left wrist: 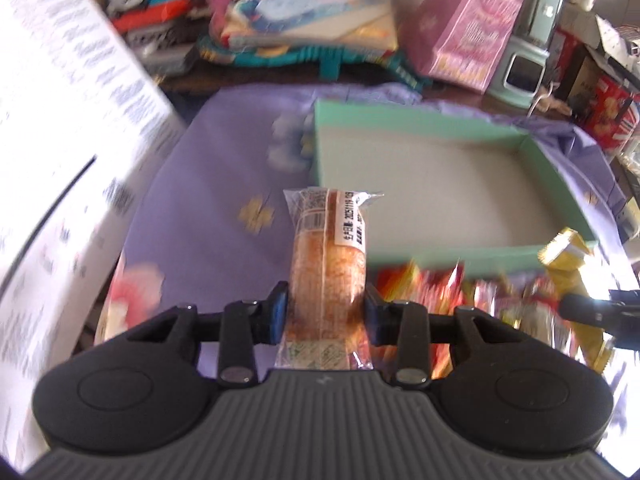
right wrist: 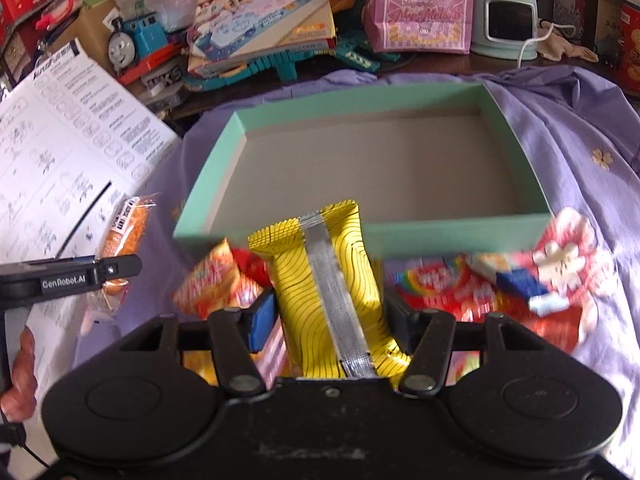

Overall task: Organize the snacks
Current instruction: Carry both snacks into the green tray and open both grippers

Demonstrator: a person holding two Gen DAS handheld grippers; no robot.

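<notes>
My left gripper (left wrist: pixel 325 312) is shut on a clear-wrapped orange bread roll (left wrist: pixel 328 264), held above the purple cloth. In the right wrist view the same roll (right wrist: pixel 124 232) shows at the left in the left gripper (right wrist: pixel 116 270). My right gripper (right wrist: pixel 330 316) is shut on a yellow black-striped snack packet (right wrist: pixel 332 276), lifted over a pile of red and orange snack packets (right wrist: pixel 460 288). That yellow packet (left wrist: pixel 568 256) appears at the right edge of the left wrist view. An empty mint-green shallow box (right wrist: pixel 280 108) lies just beyond both grippers, its rim (left wrist: pixel 344 110) also ahead in the left wrist view.
A white printed cardboard box (right wrist: pixel 60 128) stands at the left. Behind the green box are a toy train (right wrist: pixel 132 40), stacked game boxes (right wrist: pixel 260 16), a pink gift bag (right wrist: pixel 420 4) and a pale green appliance (right wrist: pixel 508 20). A purple flowered cloth (right wrist: pixel 568 128) covers the table.
</notes>
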